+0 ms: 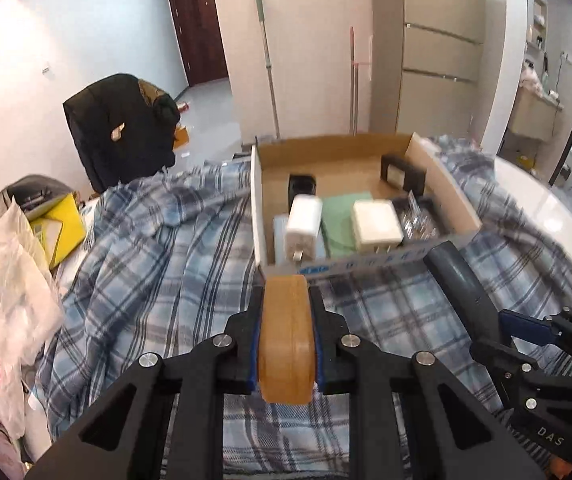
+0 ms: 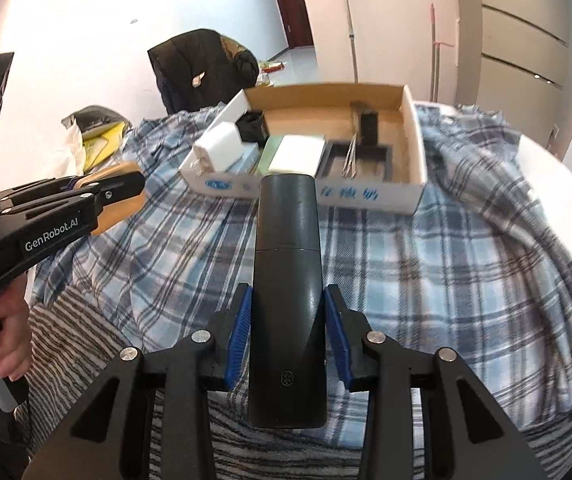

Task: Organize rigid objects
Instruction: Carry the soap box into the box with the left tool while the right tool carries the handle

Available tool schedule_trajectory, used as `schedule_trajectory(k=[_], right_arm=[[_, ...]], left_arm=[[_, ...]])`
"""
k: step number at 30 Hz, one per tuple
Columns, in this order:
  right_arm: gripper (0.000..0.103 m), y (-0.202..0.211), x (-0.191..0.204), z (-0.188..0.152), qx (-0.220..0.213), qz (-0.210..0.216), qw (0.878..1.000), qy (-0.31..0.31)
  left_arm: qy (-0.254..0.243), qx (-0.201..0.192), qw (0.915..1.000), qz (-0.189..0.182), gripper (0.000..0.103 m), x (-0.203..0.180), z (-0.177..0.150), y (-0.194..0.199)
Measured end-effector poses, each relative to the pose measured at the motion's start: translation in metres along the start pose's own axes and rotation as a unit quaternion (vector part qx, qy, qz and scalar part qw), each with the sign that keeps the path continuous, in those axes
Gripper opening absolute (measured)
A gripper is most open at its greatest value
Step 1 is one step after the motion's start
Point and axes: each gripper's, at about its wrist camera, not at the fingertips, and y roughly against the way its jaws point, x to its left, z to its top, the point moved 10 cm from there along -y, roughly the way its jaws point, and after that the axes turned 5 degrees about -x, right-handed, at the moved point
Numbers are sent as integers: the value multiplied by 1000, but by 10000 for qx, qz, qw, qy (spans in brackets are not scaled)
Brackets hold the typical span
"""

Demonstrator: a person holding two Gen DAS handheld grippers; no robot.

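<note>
My left gripper [image 1: 286,312] is shut on a tan wooden block [image 1: 286,340], held on edge above the plaid cloth, just in front of the cardboard box [image 1: 257,208]. My right gripper [image 2: 288,300] is shut on a long black remote-like bar [image 2: 288,288] that points toward the cardboard box [image 2: 414,148]. Inside the box lie two white chargers [image 1: 304,220] [image 1: 378,224], a green pad [image 1: 338,220], a clear case [image 1: 420,220] and small black items [image 1: 302,188]. The left gripper with its wooden block [image 2: 121,200] shows at the left of the right wrist view, gripped by a person's hand [image 2: 1,336].
A blue plaid cloth [image 1: 157,248] covers the round white table [image 1: 538,196]. A striped grey cloth [image 2: 85,340] lies at the near edge. A chair with a black jacket [image 1: 121,132], a yellow bag [image 1: 57,228] and white plastic bags [image 1: 9,292] stand to the left.
</note>
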Motion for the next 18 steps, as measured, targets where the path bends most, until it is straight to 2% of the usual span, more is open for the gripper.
schedule_trajectory(k=[6,7,14,16,18], right_arm=[[35,7,-16,40,-190,-232,9995,-84],[35,5,-16,48,-205,-241,9995,-99],[35,-11,-27,101,-413,-169,9981,-420],[35,-17,-28,108,-430,-148,9977,-498],[35,-24,-30,112,-436,-143,9976,-528]], left_arm=[[215,-551,9983,14,21,-6,46,2],[281,-573,9979,61,21,-6,52,-2],[663,-695,9948,-346,21,-25,83,-39],[772,-645,9941,-410,21,-27,83,-53],[888,-525,9927,-623,21,-34,82,-70]])
